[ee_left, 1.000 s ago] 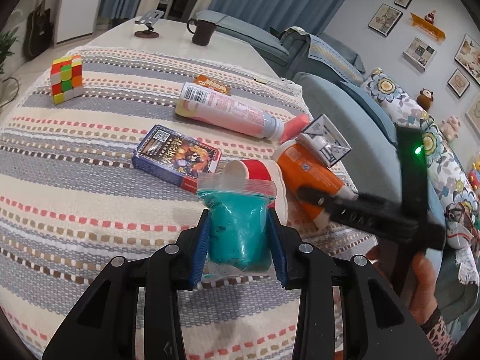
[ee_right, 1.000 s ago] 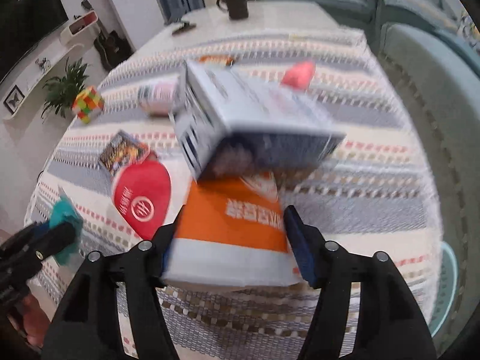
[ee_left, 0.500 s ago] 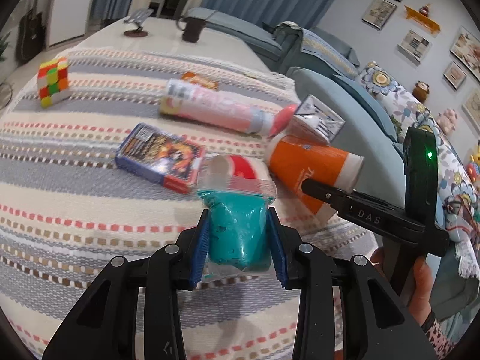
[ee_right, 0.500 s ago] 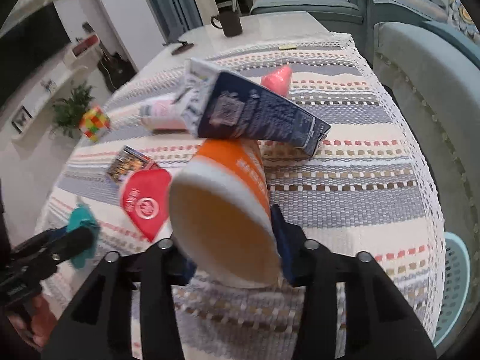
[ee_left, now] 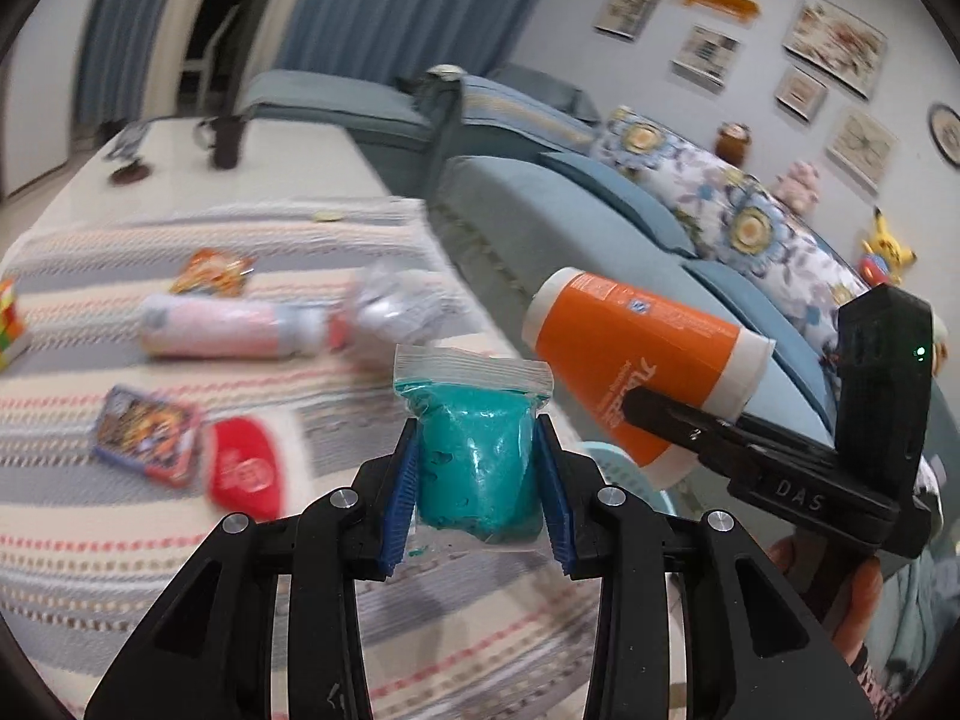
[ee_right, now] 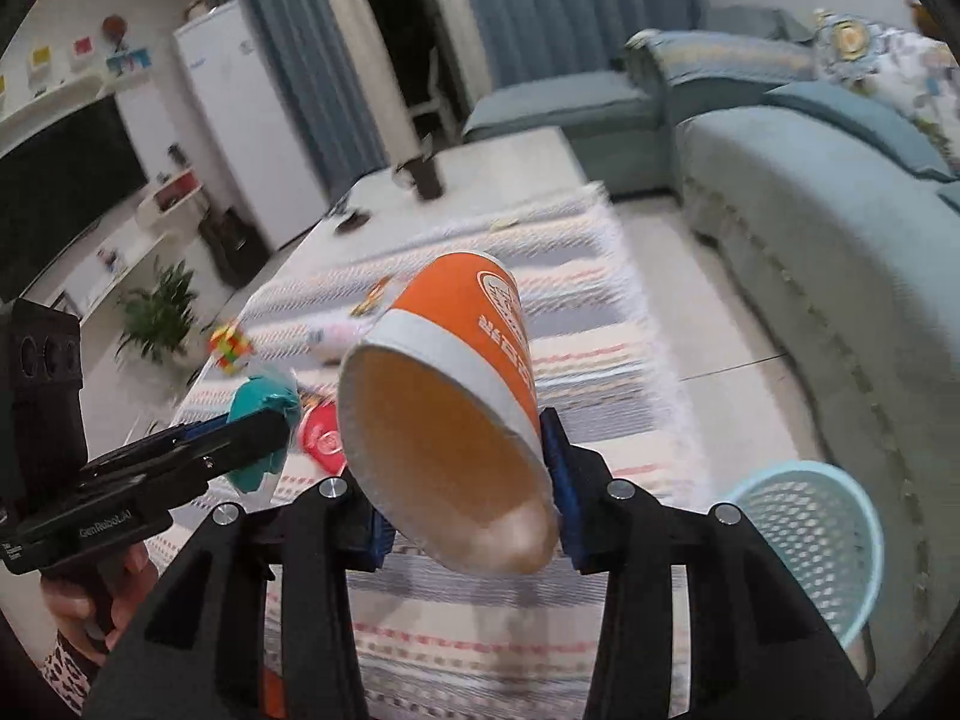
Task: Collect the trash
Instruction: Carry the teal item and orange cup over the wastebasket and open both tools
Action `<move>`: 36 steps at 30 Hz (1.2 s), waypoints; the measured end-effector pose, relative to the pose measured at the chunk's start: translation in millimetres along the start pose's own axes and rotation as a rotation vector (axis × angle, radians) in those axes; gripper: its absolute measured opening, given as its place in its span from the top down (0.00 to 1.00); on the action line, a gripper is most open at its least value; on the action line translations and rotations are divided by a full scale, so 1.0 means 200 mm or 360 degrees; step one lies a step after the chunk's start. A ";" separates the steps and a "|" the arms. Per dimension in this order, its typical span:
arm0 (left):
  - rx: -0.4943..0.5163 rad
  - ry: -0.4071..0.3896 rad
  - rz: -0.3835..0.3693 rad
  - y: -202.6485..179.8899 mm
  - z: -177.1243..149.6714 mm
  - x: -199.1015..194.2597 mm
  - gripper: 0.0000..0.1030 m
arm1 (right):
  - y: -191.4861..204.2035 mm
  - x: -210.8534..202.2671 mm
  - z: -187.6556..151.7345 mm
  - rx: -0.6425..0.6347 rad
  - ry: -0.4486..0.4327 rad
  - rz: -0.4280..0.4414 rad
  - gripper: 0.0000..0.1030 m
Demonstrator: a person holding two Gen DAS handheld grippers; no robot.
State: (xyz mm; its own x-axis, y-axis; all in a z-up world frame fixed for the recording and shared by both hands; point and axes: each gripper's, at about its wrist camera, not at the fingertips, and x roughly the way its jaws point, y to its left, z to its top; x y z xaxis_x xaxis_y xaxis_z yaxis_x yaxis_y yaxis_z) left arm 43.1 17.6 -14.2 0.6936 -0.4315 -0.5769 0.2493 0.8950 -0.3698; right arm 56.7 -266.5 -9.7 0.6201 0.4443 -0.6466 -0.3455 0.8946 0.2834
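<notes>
My left gripper (ee_left: 477,480) is shut on a clear zip bag of teal putty (ee_left: 474,444), held above the striped tablecloth; it also shows in the right wrist view (ee_right: 264,408). My right gripper (ee_right: 468,480) is shut on an orange and white paper cup (ee_right: 450,390), lifted off the table with its open mouth toward the camera. The cup (ee_left: 642,354) shows in the left wrist view, right of the bag. A light blue mesh waste basket (ee_right: 804,534) stands on the floor at the table's right edge, low right of the cup.
On the tablecloth (ee_left: 120,546) lie a pink bottle (ee_left: 222,330), a crumpled carton (ee_left: 402,306), a snack wrapper (ee_left: 210,270), a card box (ee_left: 147,432), a red lid (ee_left: 246,474) and a colour cube (ee_right: 231,348). A mug (ee_left: 225,141) stands far back. A blue sofa (ee_right: 840,228) runs along the right.
Both grippers have risen and swung right toward the table edge. The cup is lifted clear of the carton, which stays on the table. The basket has come into view.
</notes>
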 end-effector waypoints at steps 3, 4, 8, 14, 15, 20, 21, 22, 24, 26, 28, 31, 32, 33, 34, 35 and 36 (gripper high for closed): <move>0.0097 0.0024 -0.0051 -0.17 0.03 0.08 0.66 | -0.14 -0.10 0.00 0.0069 -0.0046 -0.0067 0.63; 0.0123 0.0034 -0.0072 -0.23 0.04 0.11 0.66 | -0.19 -0.13 0.00 0.0097 -0.0056 -0.0089 0.63; 0.0205 0.0074 -0.0137 -0.41 0.07 0.24 0.66 | -0.43 -0.24 -0.03 0.0224 -0.0086 -0.0196 0.63; 0.0278 0.0224 -0.0246 -0.64 0.06 0.53 0.66 | -0.78 -0.34 -0.13 0.0424 -0.0072 -0.0368 0.62; 0.0287 0.0263 -0.0268 -0.68 0.05 0.59 0.66 | -0.83 -0.34 -0.14 0.0451 -0.0064 -0.0388 0.62; 0.0254 0.0516 -0.0371 -0.79 -0.07 0.91 0.66 | -1.05 -0.25 -0.29 0.0607 0.0082 -0.0533 0.60; 0.0261 0.0560 -0.0381 -0.80 -0.10 0.96 0.66 | -1.10 -0.22 -0.33 0.0649 0.0124 -0.0550 0.60; 0.0275 0.0614 -0.0386 -0.82 -0.13 1.02 0.66 | -1.13 -0.20 -0.37 0.0681 0.0163 -0.0562 0.59; 0.0295 0.0665 -0.0379 -0.85 -0.18 1.09 0.66 | -1.20 -0.13 -0.45 0.0742 0.0248 -0.0590 0.58; 0.0313 0.0713 -0.0382 -0.86 -0.21 1.15 0.65 | -1.23 -0.08 -0.50 0.0777 0.0300 -0.0599 0.56; 0.0324 0.0741 -0.0371 -0.87 -0.23 1.18 0.61 | -1.27 -0.04 -0.55 0.0809 0.0362 -0.0609 0.53; 0.0329 0.0734 -0.0341 -0.87 -0.24 1.19 0.36 | -1.31 0.03 -0.60 0.0868 0.0438 -0.0593 0.50; 0.0320 0.0719 -0.0337 -0.86 -0.24 1.18 0.35 | -1.32 0.05 -0.62 0.0892 0.0442 -0.0573 0.49; 0.0310 0.0708 -0.0338 -0.85 -0.24 1.18 0.35 | -1.32 0.07 -0.62 0.0906 0.0444 -0.0569 0.48; 0.0305 0.0703 -0.0339 -0.83 -0.23 1.16 0.35 | -1.32 0.07 -0.62 0.0920 0.0447 -0.0570 0.44; 0.0304 0.0695 -0.0335 -0.82 -0.23 1.15 0.35 | -1.32 0.07 -0.62 0.0926 0.0446 -0.0568 0.44; 0.0306 0.0691 -0.0332 -0.82 -0.22 1.13 0.35 | -1.33 0.07 -0.62 0.0926 0.0445 -0.0566 0.44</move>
State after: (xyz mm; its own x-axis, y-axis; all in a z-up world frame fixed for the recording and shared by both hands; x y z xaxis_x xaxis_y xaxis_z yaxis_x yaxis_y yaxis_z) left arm 129.4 -231.1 -116.4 0.2816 -0.5732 -0.7695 0.5001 0.7721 -0.3922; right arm 69.9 -503.0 -182.5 0.3955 0.1637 -0.9038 0.3207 0.8975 0.3028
